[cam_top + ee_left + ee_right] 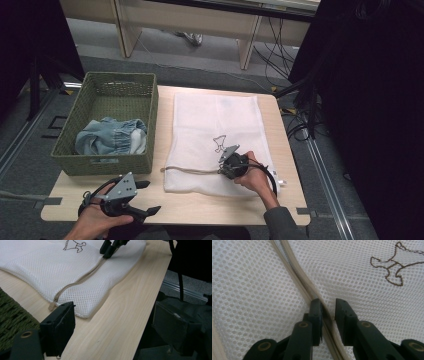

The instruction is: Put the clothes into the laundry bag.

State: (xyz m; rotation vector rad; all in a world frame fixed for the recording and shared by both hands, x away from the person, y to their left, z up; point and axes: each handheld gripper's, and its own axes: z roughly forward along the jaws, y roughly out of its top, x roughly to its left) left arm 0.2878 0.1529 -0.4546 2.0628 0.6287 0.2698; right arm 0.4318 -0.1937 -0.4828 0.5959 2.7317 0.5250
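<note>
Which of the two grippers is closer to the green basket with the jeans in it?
The left. The left gripper hovers open at the table's front edge, just below the basket. The right gripper is over the white mesh bag, its jaws straddling the zipper.

High view: above your side, facing forward-down over table (200, 205). Left gripper view: low, across table edge. Right gripper view: very close above mesh bag (262, 290). All share bag's zipper (82, 278).

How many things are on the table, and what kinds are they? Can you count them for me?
Woven green baskets: 1
Faded blue denim garments, bundled inside the basket: 1
White mesh laundry bags with a beige zipper: 1
Black hand-held grippers, left and right: 2
Total: 5 things
</note>
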